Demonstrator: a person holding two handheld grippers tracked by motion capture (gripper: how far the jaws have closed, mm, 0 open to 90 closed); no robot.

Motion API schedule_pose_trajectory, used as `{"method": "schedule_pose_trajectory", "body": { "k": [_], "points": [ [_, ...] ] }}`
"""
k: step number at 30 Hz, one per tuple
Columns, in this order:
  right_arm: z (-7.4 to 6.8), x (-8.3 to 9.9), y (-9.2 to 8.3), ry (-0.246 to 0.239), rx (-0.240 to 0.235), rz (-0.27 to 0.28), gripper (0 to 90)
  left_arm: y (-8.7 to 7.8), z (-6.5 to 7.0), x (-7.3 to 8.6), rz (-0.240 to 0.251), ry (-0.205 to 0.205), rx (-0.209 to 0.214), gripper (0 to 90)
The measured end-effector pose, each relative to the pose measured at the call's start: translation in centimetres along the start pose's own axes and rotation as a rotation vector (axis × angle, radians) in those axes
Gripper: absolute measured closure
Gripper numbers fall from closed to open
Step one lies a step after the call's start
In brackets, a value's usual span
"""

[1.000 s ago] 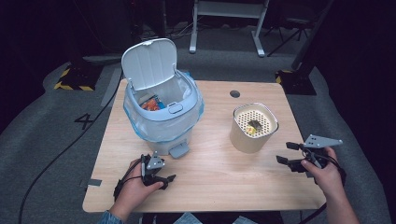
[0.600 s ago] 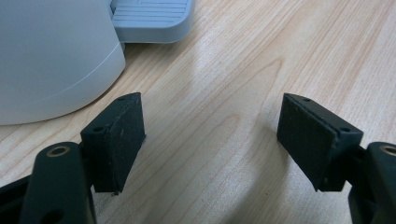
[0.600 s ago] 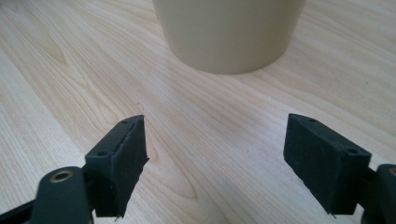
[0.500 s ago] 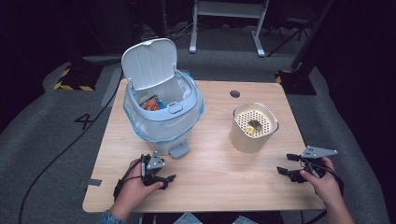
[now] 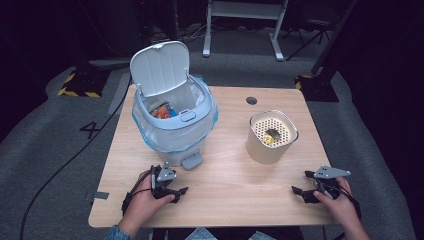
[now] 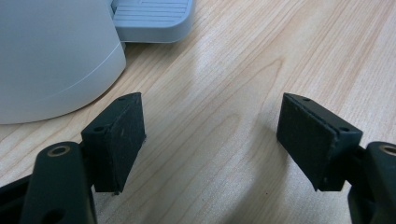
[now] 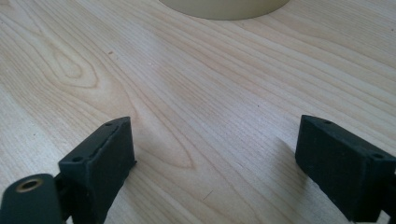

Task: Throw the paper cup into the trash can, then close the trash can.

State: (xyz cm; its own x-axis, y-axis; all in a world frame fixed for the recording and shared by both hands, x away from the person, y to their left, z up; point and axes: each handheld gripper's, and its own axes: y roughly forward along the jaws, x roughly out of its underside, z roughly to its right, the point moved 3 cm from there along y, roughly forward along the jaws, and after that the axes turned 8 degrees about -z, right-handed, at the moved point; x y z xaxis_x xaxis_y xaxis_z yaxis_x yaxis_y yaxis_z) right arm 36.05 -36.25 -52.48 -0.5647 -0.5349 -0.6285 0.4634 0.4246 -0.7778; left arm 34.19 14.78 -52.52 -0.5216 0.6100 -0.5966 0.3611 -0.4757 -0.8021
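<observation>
At the near edge of the desk point(image 5: 225, 190) we see the person's two hands resting low on the wood, each with a gripper. The left gripper point(image 5: 172, 186) sits at the near left, just in front of the bin's foot pedal point(image 5: 191, 161). Its fingers point(image 6: 116, 140) stand wide apart with nothing but bare wood between them. The pedal and the white rounded base of the bin appear just beyond them in the left gripper view.

The right gripper point(image 5: 302, 186) lies at the near right, well apart from the left one. Its fingers point(image 7: 100, 161) have just been opening and now stand wide, with only bare desk between them and no thing held.

A little farther, right of centre, stands the beige cylindrical container point(image 5: 271, 137) with a perforated insert on top and a small yellowish scrap lying on it. Its lower rim shows at the far edge of the right gripper view.

Farther left stands the white pedal bin point(image 5: 172, 125), lined with a blue bag, its lid point(image 5: 160, 67) tipped up and back. Orange and other coloured rubbish shows inside.
</observation>
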Motion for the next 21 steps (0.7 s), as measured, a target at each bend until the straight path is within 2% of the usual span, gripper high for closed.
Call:
{"method": "schedule_pose_trajectory", "body": {
  "k": [7, 10, 13, 18, 21],
  "points": [
    [0.0, 0.0, 0.0, 0.0, 0.001, 0.001, 11.6, 0.0, 0.0, 0.0, 0.003, -0.003, 0.003, 25.6],
    [0.0, 0.0, 0.0, 0.0, 0.001, 0.001, 11.6, -0.3, -0.1, 0.1, 0.016, -0.011, 0.037, 30.3],
    [0.0, 0.0, 0.0, 0.0, 0.001, 0.001, 11.6, -0.5, -0.1, 0.1, 0.024, -0.015, 0.048, 31.0],
    [0.0, 0.0, 0.0, 0.0, 0.001, 0.001, 11.6, -1.7, -0.3, -0.1, 0.044, -0.019, 0.06, 31.0],
    [0.0, 0.0, 0.0, 0.0, 0.001, 0.001, 11.6, -3.2, -0.8, -0.2, 0.069, -0.029, 0.062, 30.8]
  ]
}}
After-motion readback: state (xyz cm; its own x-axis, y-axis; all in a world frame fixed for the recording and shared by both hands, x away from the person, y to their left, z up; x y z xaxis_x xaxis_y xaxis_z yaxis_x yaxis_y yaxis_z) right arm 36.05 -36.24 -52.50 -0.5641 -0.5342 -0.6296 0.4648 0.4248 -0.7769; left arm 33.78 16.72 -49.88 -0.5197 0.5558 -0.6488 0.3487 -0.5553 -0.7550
